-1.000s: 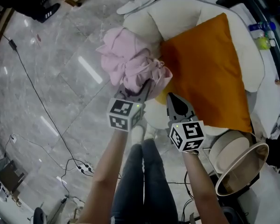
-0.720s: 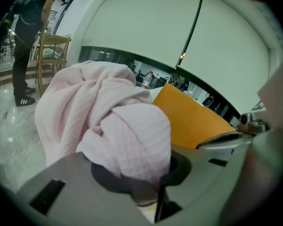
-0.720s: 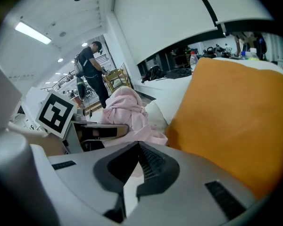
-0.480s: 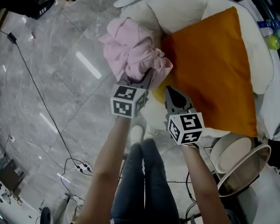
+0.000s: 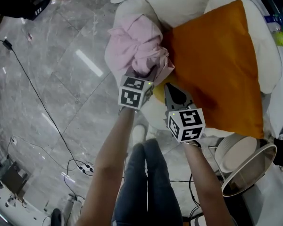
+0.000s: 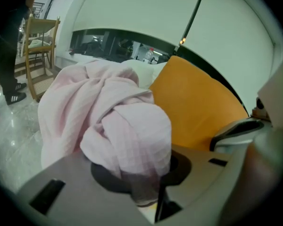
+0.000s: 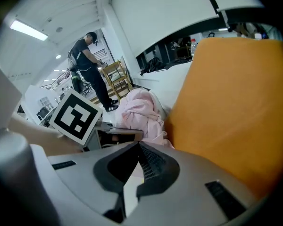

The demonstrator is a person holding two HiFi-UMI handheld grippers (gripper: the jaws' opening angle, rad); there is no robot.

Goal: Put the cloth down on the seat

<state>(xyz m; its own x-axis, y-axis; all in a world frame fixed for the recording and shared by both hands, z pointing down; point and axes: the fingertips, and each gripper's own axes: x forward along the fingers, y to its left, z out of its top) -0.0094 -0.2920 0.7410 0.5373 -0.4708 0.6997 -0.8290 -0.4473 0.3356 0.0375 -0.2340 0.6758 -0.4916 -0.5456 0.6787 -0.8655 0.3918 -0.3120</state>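
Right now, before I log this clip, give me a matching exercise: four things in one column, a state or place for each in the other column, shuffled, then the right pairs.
Things:
1. pink cloth
2. orange cushion
3. left claw
4. right claw

States or places:
A. shut, nothing in it
B. lying on the cream seat
C. bunched in a wad, gripped at one end
D. shut on fabric

Pairs: 1-C, 2-B, 3-D, 4-A

A square orange fabric cushion (image 5: 217, 65) lies beside glossy grey marble floor (image 5: 47, 46); a pale wooden chair (image 7: 115, 76) stands near a dark-clothed person (image 7: 87, 65).
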